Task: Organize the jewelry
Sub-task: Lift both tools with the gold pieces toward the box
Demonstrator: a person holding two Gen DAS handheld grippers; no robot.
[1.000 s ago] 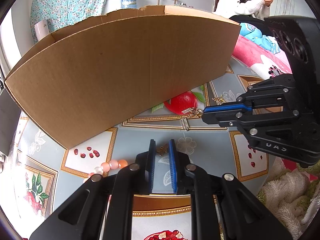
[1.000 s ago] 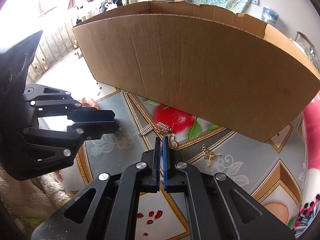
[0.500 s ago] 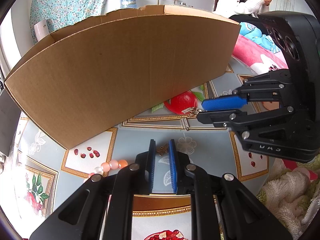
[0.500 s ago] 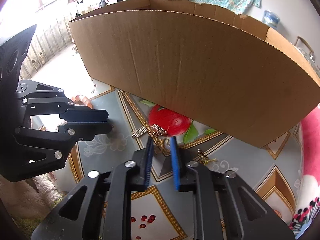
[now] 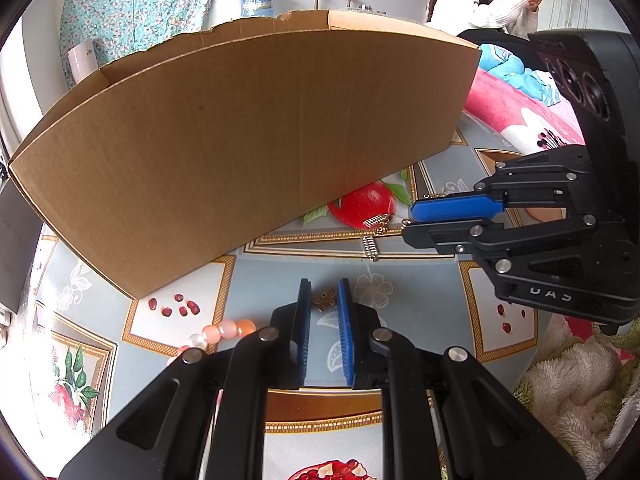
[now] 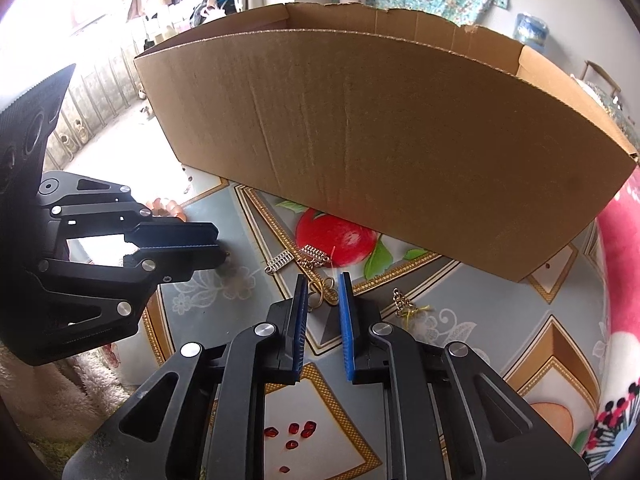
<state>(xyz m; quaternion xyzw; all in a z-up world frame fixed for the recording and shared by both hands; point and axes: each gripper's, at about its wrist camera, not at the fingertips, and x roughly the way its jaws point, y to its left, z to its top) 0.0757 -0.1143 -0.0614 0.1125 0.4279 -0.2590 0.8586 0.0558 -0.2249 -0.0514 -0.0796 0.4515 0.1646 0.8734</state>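
Observation:
A small bronze butterfly charm (image 5: 325, 298) sits between the tips of my left gripper (image 5: 323, 286), which is shut on it just above the patterned tablecloth (image 5: 272, 280). In the right wrist view the left gripper (image 6: 218, 246) hangs at the left with the charm poking from its tip. My right gripper (image 6: 323, 280) has its jaws a little apart, and a gold ring piece (image 6: 322, 296) lies between the fingertips, not pressed. It belongs to a tangle of gold and silver jewelry (image 6: 314, 256) by the printed red fruit. A silver coil (image 6: 280, 262) lies beside it.
A big open cardboard box (image 5: 240, 140) stands right behind the jewelry. A pink bead bracelet (image 5: 224, 330) lies left of my left gripper. Another chain with yellow thread (image 6: 404, 304) lies to the right. A fluffy towel (image 5: 572, 392) covers the near right; a person (image 5: 472, 8) sits beyond.
My right gripper went from shut to a little open and shifted slightly, so the gold ring piece now lies between its fingertips. The left gripper has kept still with the charm.

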